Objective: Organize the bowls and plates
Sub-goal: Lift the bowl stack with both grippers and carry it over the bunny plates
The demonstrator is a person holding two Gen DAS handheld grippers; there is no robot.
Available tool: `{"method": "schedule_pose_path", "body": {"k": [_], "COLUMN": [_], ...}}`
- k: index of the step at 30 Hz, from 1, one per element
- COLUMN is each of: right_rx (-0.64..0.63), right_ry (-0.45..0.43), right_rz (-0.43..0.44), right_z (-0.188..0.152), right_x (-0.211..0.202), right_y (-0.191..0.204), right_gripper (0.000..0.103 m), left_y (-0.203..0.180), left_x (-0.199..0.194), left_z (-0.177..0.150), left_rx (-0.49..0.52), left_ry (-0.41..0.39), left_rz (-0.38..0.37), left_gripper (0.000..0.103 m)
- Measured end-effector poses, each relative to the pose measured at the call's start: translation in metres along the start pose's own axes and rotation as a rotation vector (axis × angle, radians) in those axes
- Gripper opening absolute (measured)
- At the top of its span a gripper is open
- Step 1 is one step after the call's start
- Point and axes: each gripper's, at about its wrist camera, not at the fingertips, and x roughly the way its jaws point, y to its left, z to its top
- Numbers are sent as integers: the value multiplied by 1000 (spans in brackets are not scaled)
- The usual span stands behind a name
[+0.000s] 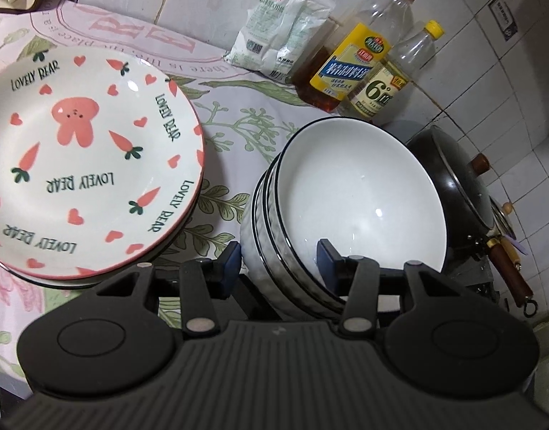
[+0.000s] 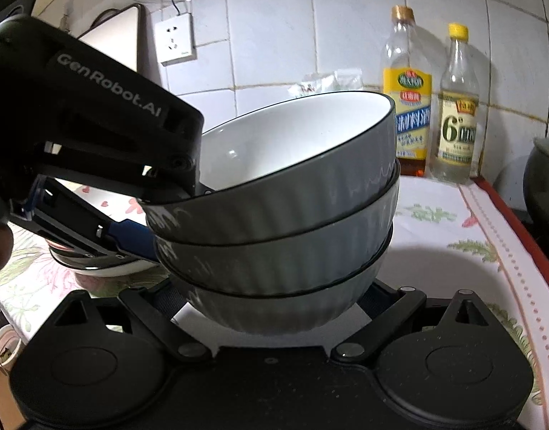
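Because glazed and ceramic: heavy, rigid, slippery, chip-prone. Stack of three grey bowls [image 2: 274,222] on worktop [image 2: 453,236] beside carrot plates [image 1: 84,157]. Left hand-held gripper [image 1: 280,256] astride rim wall, not visibly pinched; right hand-held gripper [image 2: 271,304] spread around base. Better held low, two-sided.

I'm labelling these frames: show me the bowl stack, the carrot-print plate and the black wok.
bowl stack [image 2: 274,222], right wrist view, ribbed grey outer wall.
carrot-print plate [image 1: 95,165], left wrist view, white inside.
black wok [image 1: 457,193], left wrist view, dark outer side.

right tongs tips: hidden behind the grey ribbed ceramic bowl stack [image 2: 274,215].
carrot-print plate [image 1: 88,157]: cut off left of the left tongs [image 1: 280,256].
bottle labels: small print unreadable.
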Motion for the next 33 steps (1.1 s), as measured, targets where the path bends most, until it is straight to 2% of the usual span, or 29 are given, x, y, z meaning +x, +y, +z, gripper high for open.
{"method": "schedule_pose_path", "body": {"k": [10, 19, 28, 33], "right_rx": [-45, -69, -93, -115], "right_ry": [-32, -40, -37, -22], "right_rz": [20, 56, 135, 168], "right_z": [31, 54, 64, 68], "right_x": [-25, -30, -12, 5], "right_y": [28, 61, 90, 104], "right_gripper": [99, 99, 99, 99], "left_y": [-5, 13, 43, 66], "left_x": [-52, -89, -111, -111], "left_z": [11, 18, 28, 37], "left_rx": [7, -27, -74, -102], "left_ry": [-34, -93, -123, -128], "left_rz": [12, 25, 84, 93], "left_gripper": [44, 44, 44, 44]}}
